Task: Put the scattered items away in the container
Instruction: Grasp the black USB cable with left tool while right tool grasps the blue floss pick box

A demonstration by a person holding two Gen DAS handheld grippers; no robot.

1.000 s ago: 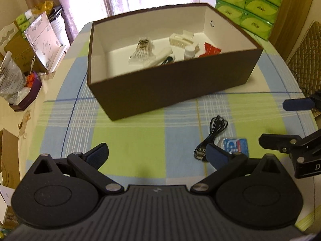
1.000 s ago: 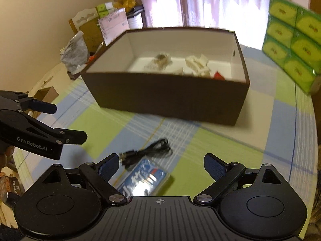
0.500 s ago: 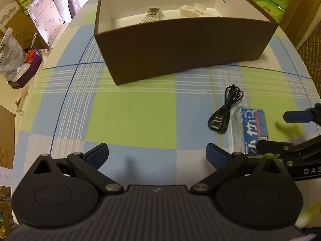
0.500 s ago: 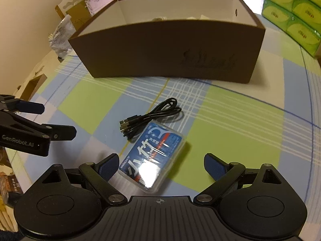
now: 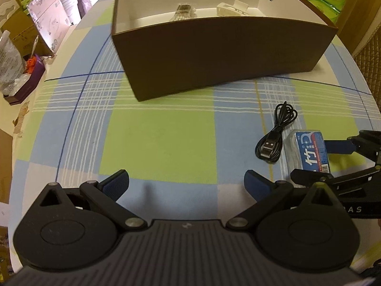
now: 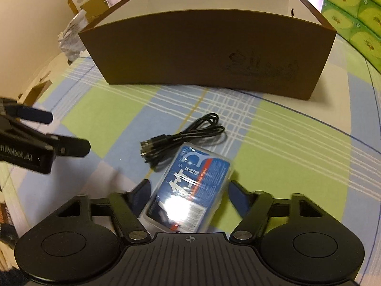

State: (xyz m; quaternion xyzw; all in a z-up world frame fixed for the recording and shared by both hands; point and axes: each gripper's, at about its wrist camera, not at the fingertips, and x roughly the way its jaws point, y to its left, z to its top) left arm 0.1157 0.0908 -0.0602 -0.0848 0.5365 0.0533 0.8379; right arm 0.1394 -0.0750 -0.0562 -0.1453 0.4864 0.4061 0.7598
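Observation:
A brown box with a white inside stands at the back of the checked tablecloth and holds a clear bundle and a white item. In front of it lie a coiled black USB cable and a blue-labelled clear packet. My right gripper straddles the packet, jaws partly closed, with a small gap at each pad. The left wrist view shows the cable, the packet and the right gripper around it. My left gripper is open over bare cloth, left of both items.
Stacked green tissue boxes stand behind the box on the right. Cardboard boxes, bags and a purple tray crowd the area off the table's left edge. A woven chair back is at the far right.
Both grippers have dropped lower toward the table. The right gripper has moved forward so the packet lies between its fingers, and its jaws have narrowed. The left gripper stays open.

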